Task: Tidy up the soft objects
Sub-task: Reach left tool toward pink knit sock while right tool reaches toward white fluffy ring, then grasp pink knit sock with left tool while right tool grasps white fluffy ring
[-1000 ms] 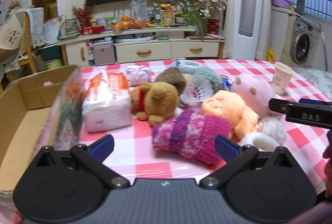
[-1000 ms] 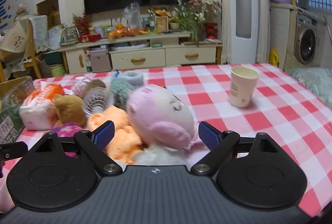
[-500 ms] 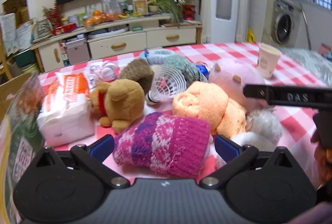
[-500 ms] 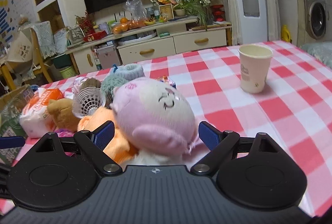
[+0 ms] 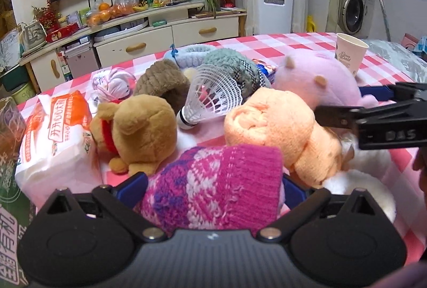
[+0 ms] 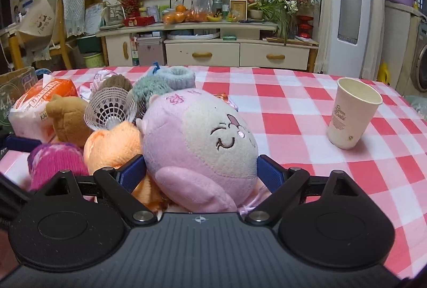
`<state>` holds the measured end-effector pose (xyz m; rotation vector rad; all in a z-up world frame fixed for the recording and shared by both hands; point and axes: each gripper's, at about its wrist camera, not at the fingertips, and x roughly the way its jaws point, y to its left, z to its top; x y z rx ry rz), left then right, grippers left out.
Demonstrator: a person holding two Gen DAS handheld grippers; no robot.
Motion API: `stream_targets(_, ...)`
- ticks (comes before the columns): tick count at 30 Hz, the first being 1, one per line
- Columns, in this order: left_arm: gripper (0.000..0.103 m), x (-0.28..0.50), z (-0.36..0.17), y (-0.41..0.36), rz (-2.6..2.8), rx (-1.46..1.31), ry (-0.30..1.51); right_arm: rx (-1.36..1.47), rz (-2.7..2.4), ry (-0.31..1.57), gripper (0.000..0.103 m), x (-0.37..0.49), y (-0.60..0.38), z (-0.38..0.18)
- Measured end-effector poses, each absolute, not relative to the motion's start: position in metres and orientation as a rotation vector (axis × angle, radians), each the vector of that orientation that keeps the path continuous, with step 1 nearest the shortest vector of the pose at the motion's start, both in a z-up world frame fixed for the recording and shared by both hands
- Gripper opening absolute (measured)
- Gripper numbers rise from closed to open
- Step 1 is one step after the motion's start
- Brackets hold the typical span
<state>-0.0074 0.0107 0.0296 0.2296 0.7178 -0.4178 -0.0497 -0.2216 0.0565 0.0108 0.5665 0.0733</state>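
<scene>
The left tool (image 5: 212,188) is closing around the magenta knit hat (image 5: 213,181); the right tool (image 6: 198,173) stands open around the pink plush (image 6: 197,144), near the desk's (image 6: 293,112) front edge.

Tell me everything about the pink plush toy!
The pink plush is round and fuzzy, with a cream face, closed stitched eyes, small tan ears and pink stitching on its forehead. It lies tilted on the checked table, leaning against the orange towel. It sits between the blue pads of the right gripper, which look close to its sides; whether they squeeze it cannot be told.
</scene>
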Motion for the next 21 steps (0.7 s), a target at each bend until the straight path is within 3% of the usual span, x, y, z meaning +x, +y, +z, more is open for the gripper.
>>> stream_targets(2,0.088,-0.008,0.032,0.009,-0.415,0.24,0.705,0.075,0.076,0.583,0.103,-0.054,-0.232,0.059)
stream_targets(8,0.077,-0.01,0.039,0.02,-0.407,0.173,0.706,0.234,0.106,0.58,0.103,-0.093,-0.247,0.067)
stream_targets(18,0.07,-0.019,0.052,0.047,-0.372,0.076,0.717,0.018,0.205,0.609,0.103,-0.129,-0.179,0.063)
stream_targets(21,0.07,-0.025,0.058,0.051,-0.382,0.065,0.7,-0.023,0.202,0.653,0.088,-0.122,-0.165,0.055)
